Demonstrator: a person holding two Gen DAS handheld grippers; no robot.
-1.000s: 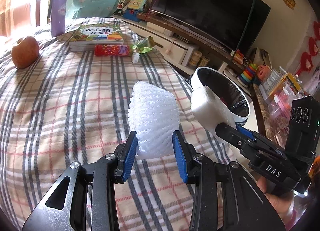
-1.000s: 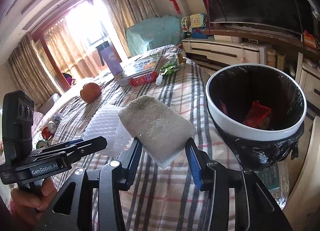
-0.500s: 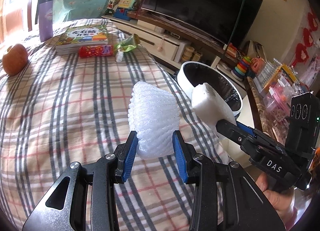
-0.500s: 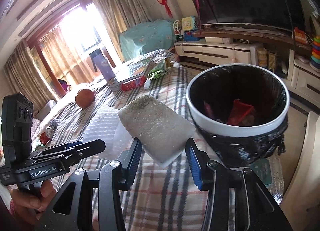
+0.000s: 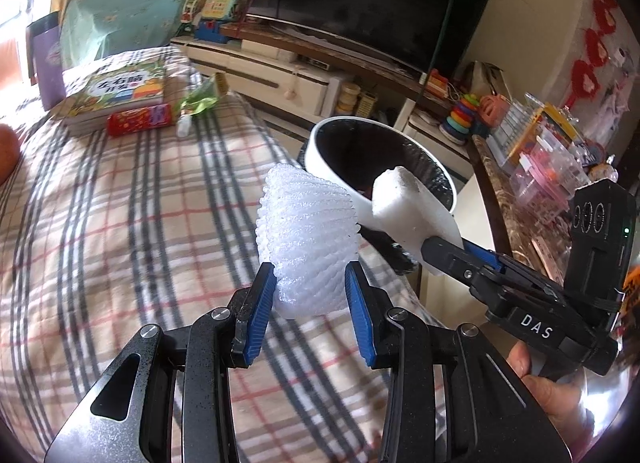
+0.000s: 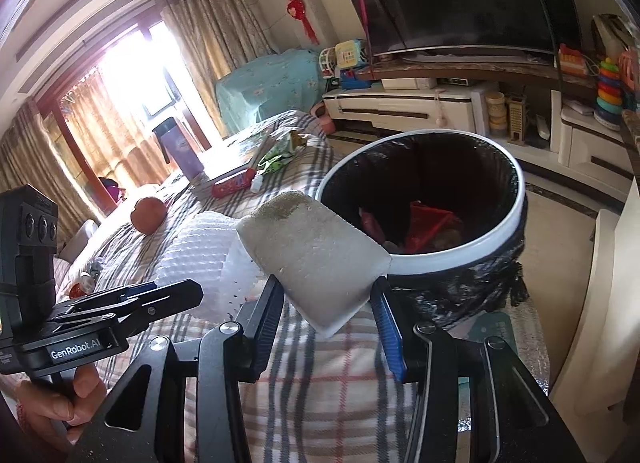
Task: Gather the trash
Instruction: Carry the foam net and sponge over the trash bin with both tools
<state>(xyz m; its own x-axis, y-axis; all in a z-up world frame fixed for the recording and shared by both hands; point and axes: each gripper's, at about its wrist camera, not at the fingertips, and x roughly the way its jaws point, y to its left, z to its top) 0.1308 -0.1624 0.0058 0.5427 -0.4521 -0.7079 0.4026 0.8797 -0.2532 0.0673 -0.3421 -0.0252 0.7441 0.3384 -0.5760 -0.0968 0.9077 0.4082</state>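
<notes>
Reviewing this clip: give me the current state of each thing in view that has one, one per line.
Left gripper: shut on foam net, held above the bed.
Right gripper: shut on foam block, held near the bin rim.
Bin: open, black liner fitted, red trash inside.
TV: off.
Book: closed, lying flat on bed.
Red packet: lying against the book.

Between your left tongs (image 5: 310, 293) sat a ribbed, squishy-looking white foam net (image 5: 308, 241). The block (image 6: 316, 259) in your right tongs (image 6: 326, 315) looked like grainy matt foam with a grubby top. Ahead of both, the bin (image 6: 516, 207) had a smooth white plastic rim and crinkly glossy black liner. Underneath was soft plaid cloth (image 5: 120, 223).
</notes>
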